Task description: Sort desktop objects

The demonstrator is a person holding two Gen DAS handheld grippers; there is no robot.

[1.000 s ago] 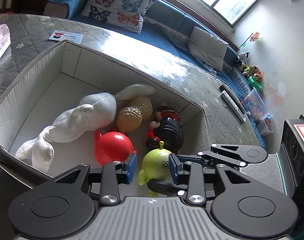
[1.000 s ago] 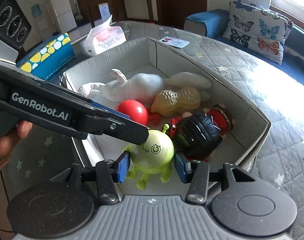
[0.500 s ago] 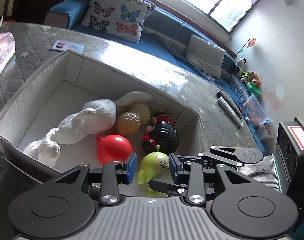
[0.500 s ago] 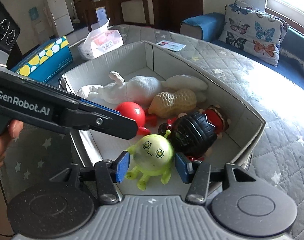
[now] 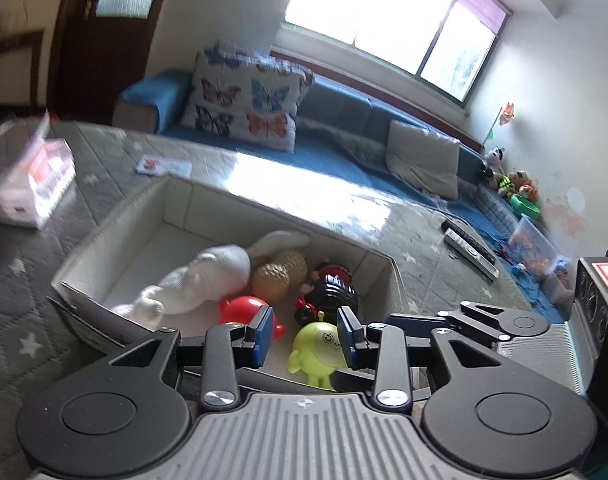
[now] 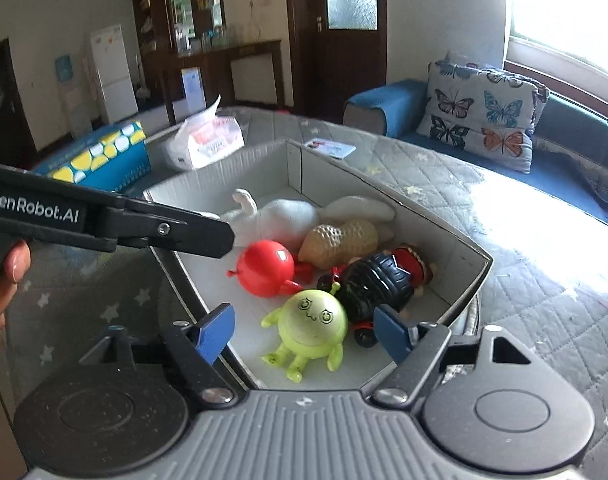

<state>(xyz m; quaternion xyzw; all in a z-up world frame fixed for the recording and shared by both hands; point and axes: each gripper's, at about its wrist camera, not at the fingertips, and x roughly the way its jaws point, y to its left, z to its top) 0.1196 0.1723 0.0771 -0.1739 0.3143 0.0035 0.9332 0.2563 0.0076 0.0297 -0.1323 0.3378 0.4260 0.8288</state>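
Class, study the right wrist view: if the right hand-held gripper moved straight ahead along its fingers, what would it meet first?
Most likely the green alien toy, lying in the cardboard box between the open right hand-held gripper fingers; depth is uncertain.

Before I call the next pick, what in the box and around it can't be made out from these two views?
- White plush toy: its far end sits behind the left gripper in the right wrist view.
- Black-haired doll: its face is turned away in both views.
- Card on the table: print too small and blurred.
- Tissue pack: motion-blurred in the left wrist view.
- Box: near wall is behind the right gripper.
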